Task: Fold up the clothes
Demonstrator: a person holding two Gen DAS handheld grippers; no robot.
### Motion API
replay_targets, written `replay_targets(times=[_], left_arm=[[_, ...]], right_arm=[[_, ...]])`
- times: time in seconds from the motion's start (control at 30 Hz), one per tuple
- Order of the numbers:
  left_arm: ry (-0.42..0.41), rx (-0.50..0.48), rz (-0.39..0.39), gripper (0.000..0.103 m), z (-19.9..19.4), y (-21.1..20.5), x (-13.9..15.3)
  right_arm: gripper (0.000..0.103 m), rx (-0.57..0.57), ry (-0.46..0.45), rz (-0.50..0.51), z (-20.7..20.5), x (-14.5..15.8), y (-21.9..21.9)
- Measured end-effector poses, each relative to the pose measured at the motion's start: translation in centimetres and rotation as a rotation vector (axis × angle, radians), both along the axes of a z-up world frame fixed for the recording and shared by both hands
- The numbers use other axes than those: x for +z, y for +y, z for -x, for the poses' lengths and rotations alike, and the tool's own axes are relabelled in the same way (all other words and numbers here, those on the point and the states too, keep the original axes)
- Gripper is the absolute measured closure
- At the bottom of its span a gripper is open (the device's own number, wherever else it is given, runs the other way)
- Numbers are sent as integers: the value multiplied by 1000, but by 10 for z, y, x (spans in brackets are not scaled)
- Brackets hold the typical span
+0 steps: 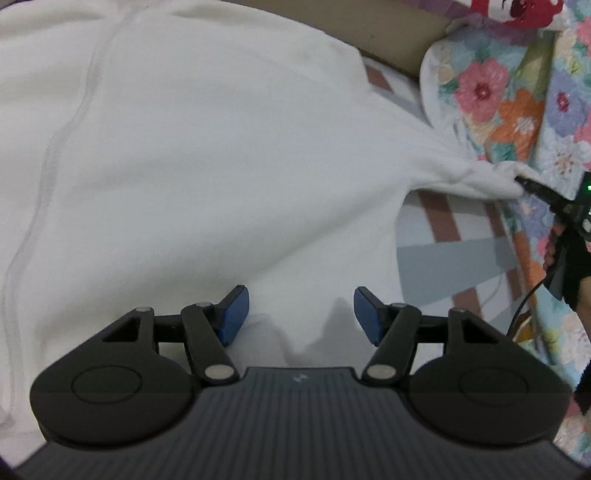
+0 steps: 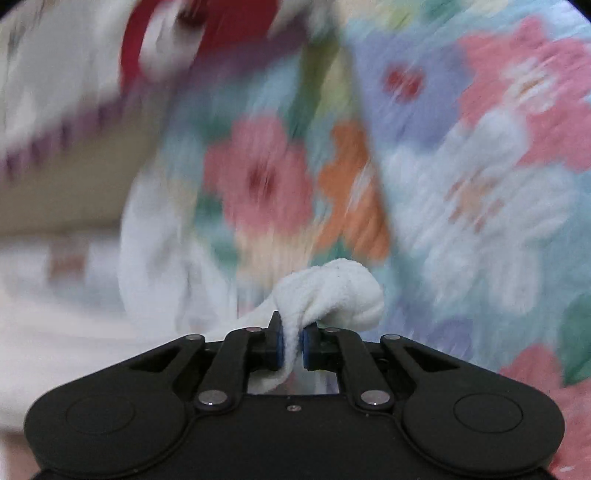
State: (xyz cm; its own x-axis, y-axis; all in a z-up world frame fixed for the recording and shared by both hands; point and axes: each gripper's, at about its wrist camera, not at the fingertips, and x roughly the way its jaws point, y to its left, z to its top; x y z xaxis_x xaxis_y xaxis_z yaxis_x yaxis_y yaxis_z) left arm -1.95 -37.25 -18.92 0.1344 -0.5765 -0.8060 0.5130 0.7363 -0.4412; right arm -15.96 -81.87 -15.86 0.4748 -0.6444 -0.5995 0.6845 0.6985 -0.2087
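Observation:
A white fleece garment with a raised seam down its left side lies spread over the bed and fills most of the left wrist view. My left gripper hovers open just above its near edge, blue pads apart with nothing between them. At the far right, my right gripper pinches a corner of the garment and pulls it taut over the bed. In the right wrist view my right gripper is shut on a bunched fold of the white garment. That view is blurred by motion.
A floral quilt lies along the right side, and a striped sheet shows beneath the garment. A red and white item sits at the top right. A gloved hand and a cable are at the right edge.

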Motion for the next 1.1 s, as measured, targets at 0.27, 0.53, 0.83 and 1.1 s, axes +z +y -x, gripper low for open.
replay_targets(times=[0.27, 0.53, 0.83, 1.1], left_arm=[[-2, -13, -11, 37, -3, -3, -1], [-196, -1, -110, 40, 7, 1, 11], [-347, -18, -28, 37, 5, 88, 99], [-466, 308, -263, 34, -26, 235, 131]], right_arm=[[93, -92, 234, 60, -17, -53, 14], [70, -196, 194, -45, -9, -16, 47], [51, -145, -148, -301, 101, 25, 130], [51, 399, -222, -638, 103, 39, 231]])
